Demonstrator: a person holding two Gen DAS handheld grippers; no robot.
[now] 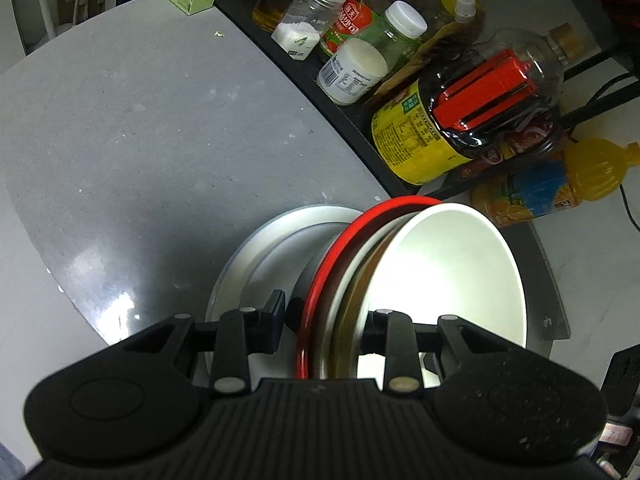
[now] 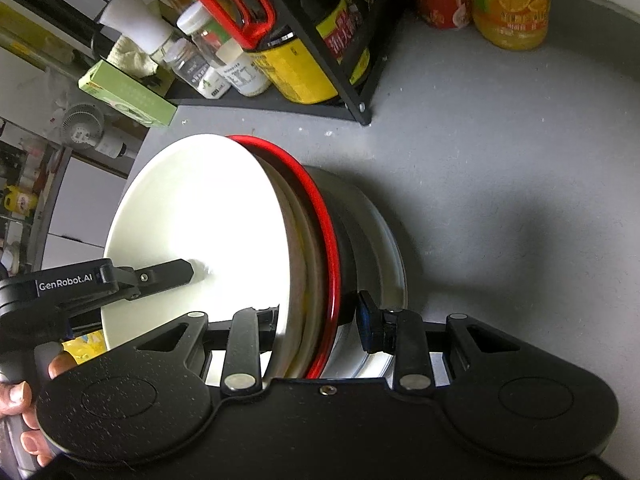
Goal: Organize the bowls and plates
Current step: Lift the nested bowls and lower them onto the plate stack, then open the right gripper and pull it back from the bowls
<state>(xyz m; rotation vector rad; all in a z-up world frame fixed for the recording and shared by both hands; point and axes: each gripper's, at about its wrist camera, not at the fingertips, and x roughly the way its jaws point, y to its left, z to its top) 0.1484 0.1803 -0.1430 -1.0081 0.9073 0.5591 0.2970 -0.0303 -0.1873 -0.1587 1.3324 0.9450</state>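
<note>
- Clamping a nested stack of dishes from opposite sides, the left gripper (image 1: 326, 320) and the right gripper (image 2: 318, 316) each hold its rims between their fingers.
- The stack is tipped on edge above the grey tabletop (image 1: 132, 128): a white bowl (image 1: 452, 272) in front, a red-rimmed bowl (image 1: 340, 240) behind it, a grey plate (image 1: 260, 248) at the back.
- A black rack (image 2: 344, 80) of bottles stands near.

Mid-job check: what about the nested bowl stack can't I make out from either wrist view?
- Stack count: rims overlap, both views.
- Right gripper pad contact: white bowl glare hides the left pad.
- Left gripper pad contact: rims cover it.
- Whether the plate rests on the table: hidden underneath.
</note>
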